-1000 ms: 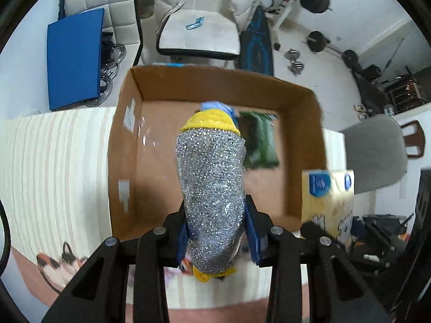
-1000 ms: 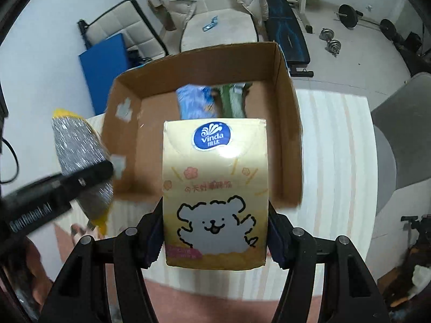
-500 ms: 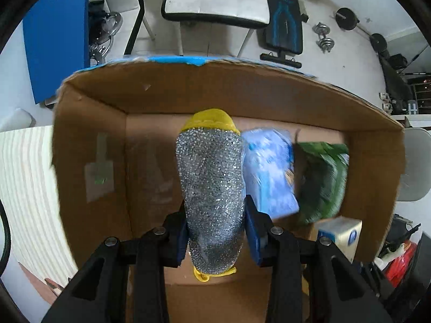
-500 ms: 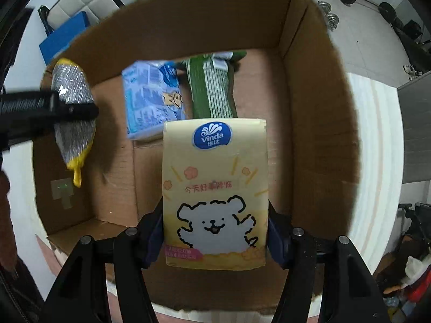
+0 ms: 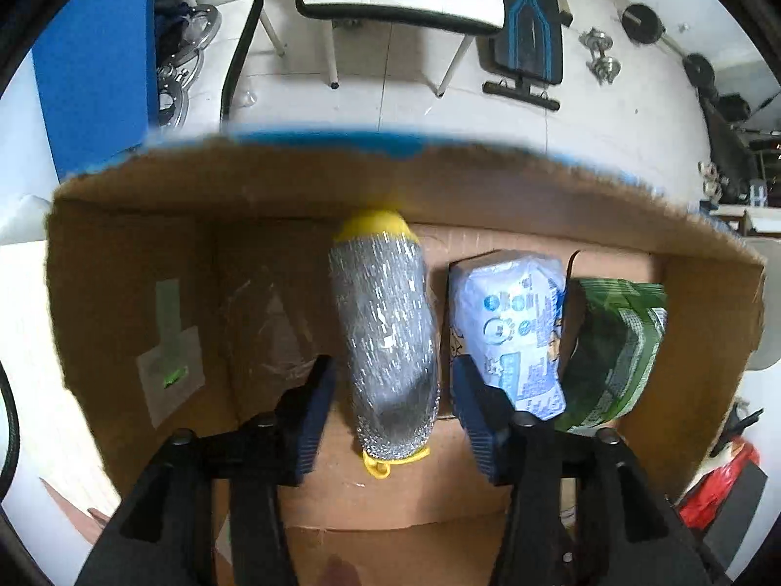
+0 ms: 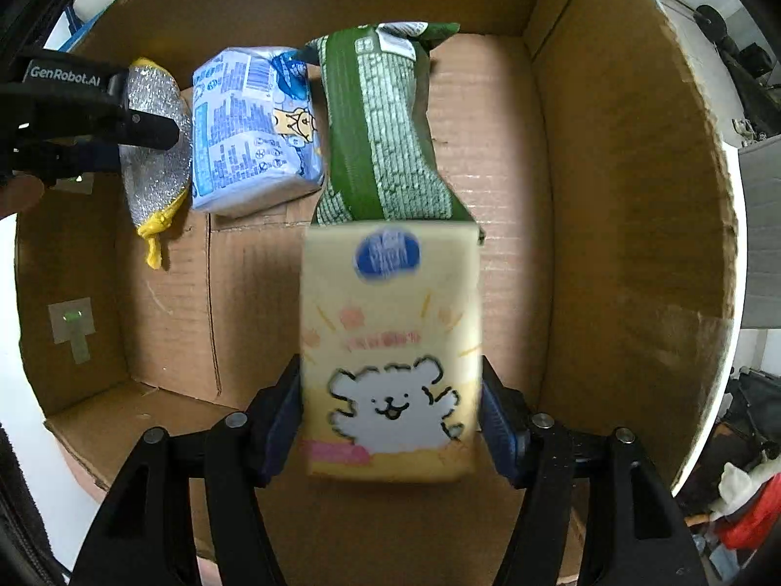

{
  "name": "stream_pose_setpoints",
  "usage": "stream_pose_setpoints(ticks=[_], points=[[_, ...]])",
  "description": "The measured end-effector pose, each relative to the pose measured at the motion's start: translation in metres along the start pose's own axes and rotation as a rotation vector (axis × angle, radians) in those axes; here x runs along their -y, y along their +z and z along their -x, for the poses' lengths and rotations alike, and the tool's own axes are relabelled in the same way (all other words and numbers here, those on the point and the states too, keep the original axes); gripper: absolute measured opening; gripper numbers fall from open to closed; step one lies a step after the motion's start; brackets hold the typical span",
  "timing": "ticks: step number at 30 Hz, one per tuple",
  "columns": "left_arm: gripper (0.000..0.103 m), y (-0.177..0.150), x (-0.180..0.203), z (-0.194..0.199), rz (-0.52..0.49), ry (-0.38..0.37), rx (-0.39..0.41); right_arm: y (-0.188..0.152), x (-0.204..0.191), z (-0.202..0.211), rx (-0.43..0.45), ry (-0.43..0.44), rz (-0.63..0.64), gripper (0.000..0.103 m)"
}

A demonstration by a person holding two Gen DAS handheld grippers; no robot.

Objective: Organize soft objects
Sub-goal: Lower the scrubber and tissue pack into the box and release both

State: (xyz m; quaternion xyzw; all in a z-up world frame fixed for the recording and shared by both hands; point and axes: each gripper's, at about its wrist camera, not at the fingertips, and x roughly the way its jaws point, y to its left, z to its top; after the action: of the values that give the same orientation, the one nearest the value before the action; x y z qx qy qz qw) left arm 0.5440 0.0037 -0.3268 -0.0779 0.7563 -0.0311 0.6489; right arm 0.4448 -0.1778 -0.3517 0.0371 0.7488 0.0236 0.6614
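Cardboard fills both views: an open cardboard box (image 6: 610,205) with brown walls on all sides and a flat floor seamed by its flaps.

Nearest in the right wrist view, the right gripper (image 6: 390,420) has its blue pads against both sides of a yellow tissue pack (image 6: 390,342) printed with a white bear; the print is blurred, so whether the pads press or only touch is hard to say, though they seem to pinch it. Its far end meets the near end of a green packet (image 6: 385,136) lying on the floor. Bare floor lies to its right, up to the right wall, and to its left.

In the left wrist view, the left gripper (image 5: 390,390) stands spread, a gap showing on each side of the silver scrubbing sponge (image 5: 385,337) with yellow ends, which lies between the pads on the floor, its far tip at the back wall. Just right lies a blue tissue pack (image 5: 512,327), then the green packet (image 5: 615,351) near the right wall. Left of the sponge the floor is bare.
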Motion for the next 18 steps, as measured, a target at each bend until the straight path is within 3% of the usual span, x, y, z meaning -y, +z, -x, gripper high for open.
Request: stream_pose_setpoints(ticks=[4,8,11,18], points=[[0.076,-0.013,-0.004,0.022,0.008,-0.011,0.061,0.001,0.0,0.018,0.015,0.019,-0.016,0.08],[0.093,-0.038,-0.007,0.047,-0.001,0.003,0.142,0.002,-0.005,0.039,0.054,0.021,-0.021,0.093],[0.099,-0.066,-0.007,0.062,-0.015,0.018,0.192,0.001,-0.007,0.056,0.094,0.018,-0.018,0.103],[0.099,-0.136,-0.003,0.093,-0.01,0.014,0.298,-0.026,0.001,0.088,0.202,-0.009,0.013,0.103]])
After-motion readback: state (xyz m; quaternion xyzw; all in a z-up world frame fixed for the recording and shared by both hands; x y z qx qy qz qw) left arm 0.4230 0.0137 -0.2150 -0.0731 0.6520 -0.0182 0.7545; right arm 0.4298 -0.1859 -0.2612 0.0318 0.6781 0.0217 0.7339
